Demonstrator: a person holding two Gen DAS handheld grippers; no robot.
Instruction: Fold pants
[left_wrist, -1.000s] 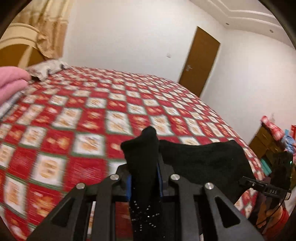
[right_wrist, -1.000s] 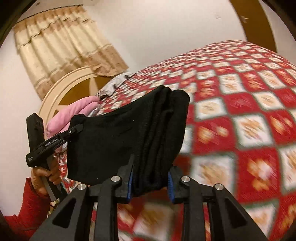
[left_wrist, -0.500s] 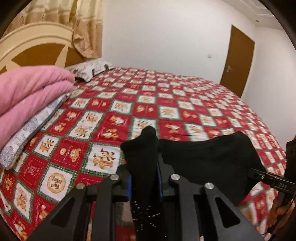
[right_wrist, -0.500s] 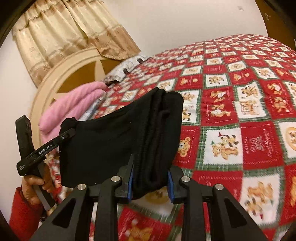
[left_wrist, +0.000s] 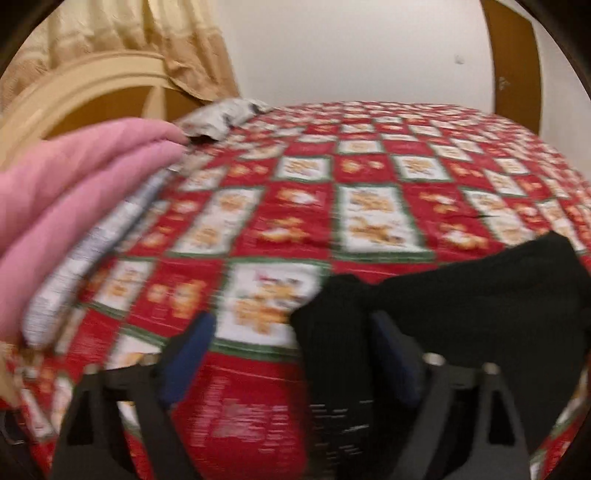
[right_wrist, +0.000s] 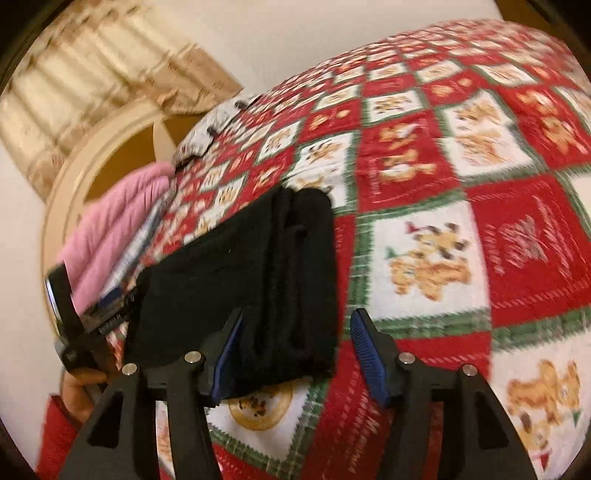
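Observation:
The black pants (right_wrist: 240, 291) lie folded in a thick bundle on the red checked bedspread (right_wrist: 480, 229). My right gripper (right_wrist: 295, 325) is open, its blue pads either side of the bundle's right end. In the left wrist view the pants (left_wrist: 461, 302) lie at the lower right. My left gripper (left_wrist: 291, 332) is open, with the bundle's left end against its right pad. The left gripper also shows in the right wrist view (right_wrist: 85, 317), held in a hand at the bundle's far end. Both views are blurred.
A folded pink blanket (left_wrist: 66, 199) on grey-patterned bedding (left_wrist: 92, 251) lies at the left by the cream headboard (left_wrist: 74, 92). A grey pillow (left_wrist: 225, 114) sits behind it. Curtains (right_wrist: 92, 99) hang at the back; a brown door (left_wrist: 513, 59) is at the far right.
Both grippers have opened and let go of the pants, which now rest on the bed. Both grippers have dropped closer to the bedspread, toward the pink blanket.

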